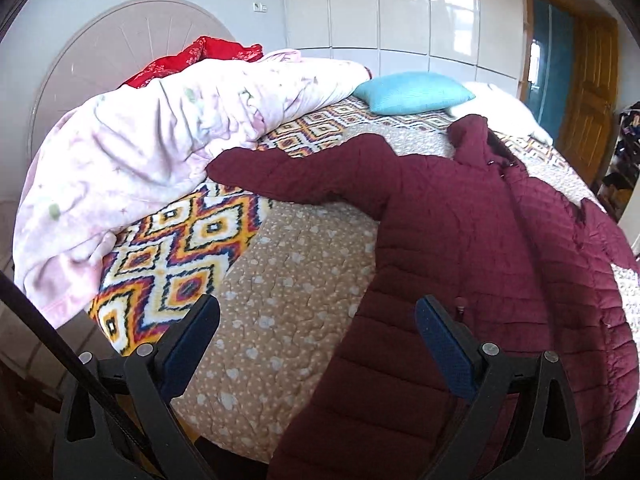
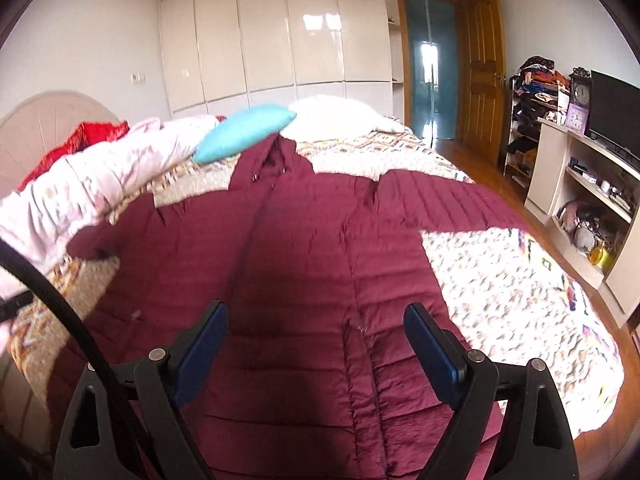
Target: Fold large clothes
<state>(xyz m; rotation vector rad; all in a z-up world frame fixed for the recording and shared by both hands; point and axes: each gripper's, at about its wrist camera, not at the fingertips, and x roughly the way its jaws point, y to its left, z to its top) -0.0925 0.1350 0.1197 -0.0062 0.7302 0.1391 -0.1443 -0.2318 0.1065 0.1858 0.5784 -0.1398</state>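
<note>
A maroon quilted hooded coat (image 1: 480, 240) lies spread front-up on the bed, its hood toward the pillows and one sleeve (image 1: 288, 178) stretched out to the left. My left gripper (image 1: 318, 312) hovers open above the coat's left hem edge and the tan bedspread (image 1: 280, 280), with nothing between its fingers. In the right wrist view the coat (image 2: 304, 240) fills the middle, its other sleeve (image 2: 440, 200) reaching right. My right gripper (image 2: 316, 316) hangs open over the coat's lower front and holds nothing.
A heap of pink blanket (image 1: 140, 152) and red cloth (image 1: 208, 54) lies by the headboard (image 1: 100, 52). A turquoise pillow (image 2: 244, 132) and a white pillow (image 2: 336, 116) sit beyond the hood. White wardrobes (image 2: 272, 40), a wooden door (image 2: 484, 80) and a TV shelf unit (image 2: 580, 184) flank the bed.
</note>
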